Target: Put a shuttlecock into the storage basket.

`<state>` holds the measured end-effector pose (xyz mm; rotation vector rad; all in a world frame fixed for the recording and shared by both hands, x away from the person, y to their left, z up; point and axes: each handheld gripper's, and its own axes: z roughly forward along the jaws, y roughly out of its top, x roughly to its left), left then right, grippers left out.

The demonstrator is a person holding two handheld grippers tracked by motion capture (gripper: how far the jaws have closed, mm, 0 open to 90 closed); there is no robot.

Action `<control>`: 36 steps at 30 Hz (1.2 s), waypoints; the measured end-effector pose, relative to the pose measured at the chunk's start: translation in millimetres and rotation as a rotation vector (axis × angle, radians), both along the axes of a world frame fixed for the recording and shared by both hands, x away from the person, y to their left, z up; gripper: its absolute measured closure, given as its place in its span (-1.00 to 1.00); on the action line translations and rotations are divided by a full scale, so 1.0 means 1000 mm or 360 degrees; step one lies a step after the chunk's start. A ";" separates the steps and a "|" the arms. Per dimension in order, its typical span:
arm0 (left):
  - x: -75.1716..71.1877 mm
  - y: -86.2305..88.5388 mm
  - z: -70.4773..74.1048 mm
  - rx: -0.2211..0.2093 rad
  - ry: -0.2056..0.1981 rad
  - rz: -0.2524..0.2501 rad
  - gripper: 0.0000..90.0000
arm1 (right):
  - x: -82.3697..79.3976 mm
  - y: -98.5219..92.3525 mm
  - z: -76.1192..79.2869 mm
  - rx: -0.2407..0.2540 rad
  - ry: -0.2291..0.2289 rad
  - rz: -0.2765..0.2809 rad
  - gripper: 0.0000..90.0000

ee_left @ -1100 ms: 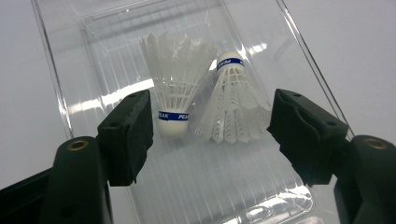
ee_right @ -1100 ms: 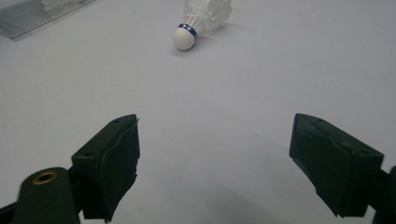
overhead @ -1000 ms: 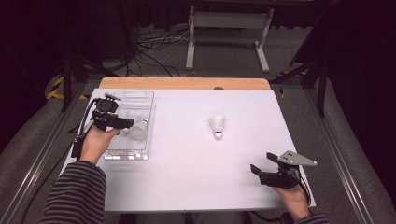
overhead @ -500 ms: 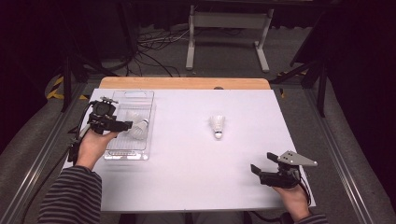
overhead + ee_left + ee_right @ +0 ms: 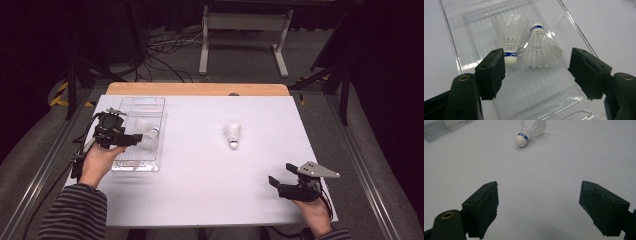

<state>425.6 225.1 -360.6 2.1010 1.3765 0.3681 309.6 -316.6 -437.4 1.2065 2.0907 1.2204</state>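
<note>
A clear plastic tray [image 5: 146,102] lies at the table's left with two white shuttlecocks [image 5: 145,134] in it. In the left gripper view one shuttlecock [image 5: 510,37] points its cork at the camera, and the other [image 5: 540,46] leans against it with its cork turned away. My left gripper [image 5: 135,140] hovers open over the tray's left side [image 5: 544,92]; nothing sits between its jaws [image 5: 536,72], and both shuttlecocks lie just beyond them. A third shuttlecock [image 5: 233,134] lies alone mid-table, cork toward me. My right gripper [image 5: 274,182] stands open at the near right, well short of that shuttlecock [image 5: 530,130].
The white tabletop [image 5: 200,190] has a wooden strip [image 5: 200,89] along its far edge. Metal rails run down both sides. Cables and a grey stand [image 5: 242,22] sit on the dark floor beyond. A corner of the tray [image 5: 439,130] shows far off in the right gripper view.
My left hand has drifted slightly back toward the near left, its jaws still open over the tray. The right gripper and the lone shuttlecock have not moved.
</note>
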 end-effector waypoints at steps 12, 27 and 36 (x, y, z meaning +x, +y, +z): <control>-0.010 0.005 -0.001 -0.0010 -0.0026 -0.0030 -0.35 | 0.000 0.000 0.000 0.0002 0.0000 0.0002 -0.64; -0.021 0.008 -0.005 -0.0040 -0.0057 -0.0053 -0.37 | 0.000 0.000 0.000 0.0003 0.0001 0.0002 -0.64; -0.028 0.011 -0.008 -0.0050 -0.0061 -0.0062 -0.38 | 0.000 0.000 0.000 0.0004 0.0001 0.0002 -0.64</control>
